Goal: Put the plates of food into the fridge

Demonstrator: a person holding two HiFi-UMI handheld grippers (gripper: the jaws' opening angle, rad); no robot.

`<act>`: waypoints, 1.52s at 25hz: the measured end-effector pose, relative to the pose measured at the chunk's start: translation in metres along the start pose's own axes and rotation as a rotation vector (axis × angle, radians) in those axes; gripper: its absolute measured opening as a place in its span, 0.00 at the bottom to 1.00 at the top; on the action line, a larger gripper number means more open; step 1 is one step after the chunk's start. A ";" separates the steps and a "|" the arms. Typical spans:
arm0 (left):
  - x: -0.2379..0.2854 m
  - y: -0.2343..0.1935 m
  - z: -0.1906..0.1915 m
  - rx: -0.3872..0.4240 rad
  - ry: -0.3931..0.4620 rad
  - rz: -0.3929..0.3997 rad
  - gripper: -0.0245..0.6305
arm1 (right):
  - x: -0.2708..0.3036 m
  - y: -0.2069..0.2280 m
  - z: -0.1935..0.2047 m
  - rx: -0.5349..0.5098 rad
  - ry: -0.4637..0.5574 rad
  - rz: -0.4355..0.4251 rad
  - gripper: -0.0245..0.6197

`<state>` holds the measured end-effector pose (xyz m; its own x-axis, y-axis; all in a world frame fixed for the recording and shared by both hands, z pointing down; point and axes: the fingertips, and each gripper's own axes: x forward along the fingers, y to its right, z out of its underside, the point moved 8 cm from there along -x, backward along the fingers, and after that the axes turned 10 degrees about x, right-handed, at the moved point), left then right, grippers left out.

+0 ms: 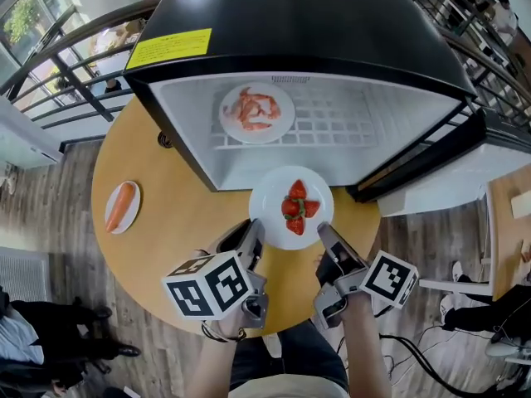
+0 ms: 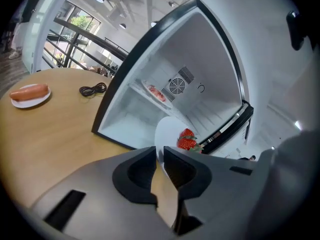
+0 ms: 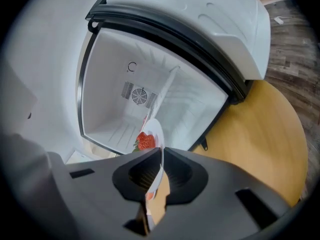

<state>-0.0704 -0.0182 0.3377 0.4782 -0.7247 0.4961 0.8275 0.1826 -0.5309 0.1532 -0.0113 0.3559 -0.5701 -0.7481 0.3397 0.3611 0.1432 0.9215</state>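
On the left of the round table (image 1: 166, 230) sits a plate of orange food (image 1: 122, 206). Centre frame, the left gripper (image 1: 253, 232) pinches one rim of the strawberry plate (image 1: 270, 214), the right gripper (image 1: 322, 230) the other, holding it at the mouth of the open fridge (image 1: 290, 23), lower in frame than the shrimp plate (image 1: 282, 131) inside.

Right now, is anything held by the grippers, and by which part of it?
The plate of strawberries, by its rim: the right gripper pinches the near right edge, and the left gripper the near left edge.
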 end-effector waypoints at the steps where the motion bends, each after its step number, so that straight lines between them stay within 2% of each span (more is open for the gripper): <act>1: 0.005 0.007 -0.005 0.002 0.009 0.000 0.12 | 0.000 -0.002 -0.009 -0.001 0.004 -0.008 0.09; 7: 0.038 0.040 -0.034 0.003 0.052 -0.005 0.11 | 0.003 -0.009 -0.063 -0.008 0.024 -0.054 0.09; 11: 0.053 0.051 -0.051 0.016 0.074 -0.018 0.11 | 0.010 -0.014 -0.085 -0.007 0.040 -0.068 0.09; 18: 0.075 0.060 -0.075 0.025 0.101 -0.049 0.11 | 0.024 -0.026 -0.109 -0.007 0.100 -0.069 0.09; 26: 0.104 0.067 -0.108 0.046 0.087 -0.061 0.11 | 0.040 -0.038 -0.128 0.031 0.216 -0.038 0.09; 30: 0.114 0.068 -0.120 0.054 0.084 -0.078 0.11 | 0.050 -0.043 -0.129 0.073 0.267 -0.056 0.09; 38: 0.140 0.077 -0.130 0.092 0.054 -0.096 0.12 | 0.055 -0.043 -0.144 0.080 0.362 -0.006 0.09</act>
<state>0.0215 -0.1920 0.2768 0.3811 -0.7759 0.5028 0.8933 0.1688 -0.4166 0.2124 -0.1518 0.3074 -0.2691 -0.9277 0.2587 0.2915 0.1776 0.9400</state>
